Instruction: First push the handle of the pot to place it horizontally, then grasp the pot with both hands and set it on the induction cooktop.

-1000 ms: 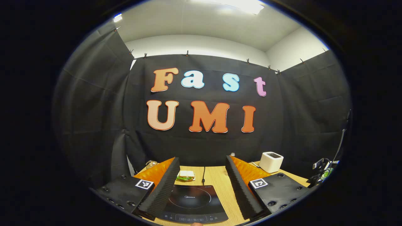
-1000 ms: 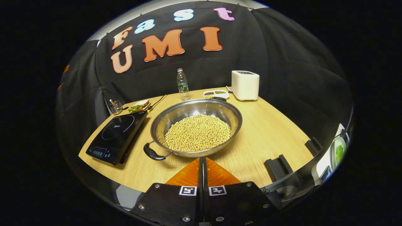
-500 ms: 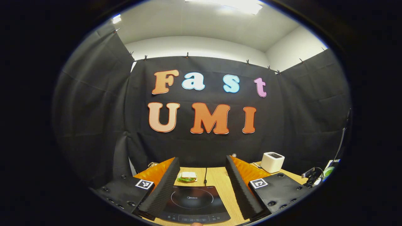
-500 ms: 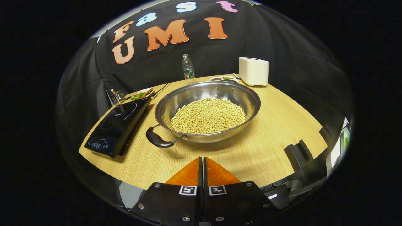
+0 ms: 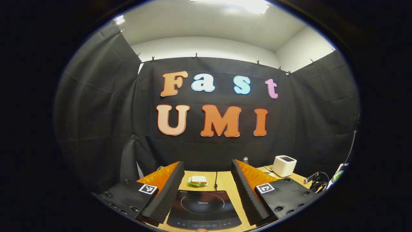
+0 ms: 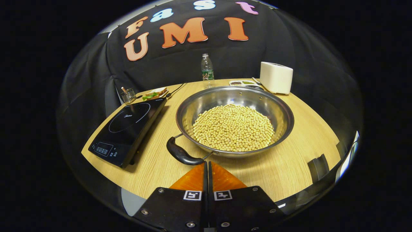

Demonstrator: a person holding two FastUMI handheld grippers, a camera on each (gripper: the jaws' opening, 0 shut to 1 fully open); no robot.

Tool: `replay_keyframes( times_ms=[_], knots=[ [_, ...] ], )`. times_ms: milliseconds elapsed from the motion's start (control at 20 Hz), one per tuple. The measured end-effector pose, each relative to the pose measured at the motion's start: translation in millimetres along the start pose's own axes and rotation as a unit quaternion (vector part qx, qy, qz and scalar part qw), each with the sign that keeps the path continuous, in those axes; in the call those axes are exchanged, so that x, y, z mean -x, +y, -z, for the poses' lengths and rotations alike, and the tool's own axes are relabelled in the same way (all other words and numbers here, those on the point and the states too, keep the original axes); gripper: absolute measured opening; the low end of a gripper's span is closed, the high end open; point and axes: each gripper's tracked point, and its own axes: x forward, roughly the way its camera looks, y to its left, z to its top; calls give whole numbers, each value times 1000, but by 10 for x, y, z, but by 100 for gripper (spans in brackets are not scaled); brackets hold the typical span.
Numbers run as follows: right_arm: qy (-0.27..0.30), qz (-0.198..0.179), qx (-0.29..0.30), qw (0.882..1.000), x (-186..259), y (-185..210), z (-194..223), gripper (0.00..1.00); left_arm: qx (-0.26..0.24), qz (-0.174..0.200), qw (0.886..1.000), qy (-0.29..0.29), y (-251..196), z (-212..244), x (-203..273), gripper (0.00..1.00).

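Here the pot (image 6: 235, 122) handle (image 6: 182, 154) points near-left; right jaws closed empty, left jaws apart.

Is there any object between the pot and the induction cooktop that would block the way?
Nothing visible does. In the right gripper view, bare wooden table lies between the pot and the induction cooktop. The pot's black handle points toward the shut right tool.

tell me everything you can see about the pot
The pot is a wide, shallow, shiny steel pan standing upright on the wooden table, right of the induction cooktop and apart from it. Yellowish beans heap in its middle. A black loop handle on wire arms faces the shut right hand-held gripper, which sits just short of it.
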Motion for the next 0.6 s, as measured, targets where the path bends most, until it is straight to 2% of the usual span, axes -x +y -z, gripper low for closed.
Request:
replay_keyframes(
  times_ms=[600],
  knots=[
    [13, -18, 24, 999, -135, 289, -84, 0, -6, -11, 1000, -1, 183, -16, -21, 95]
  ],
)
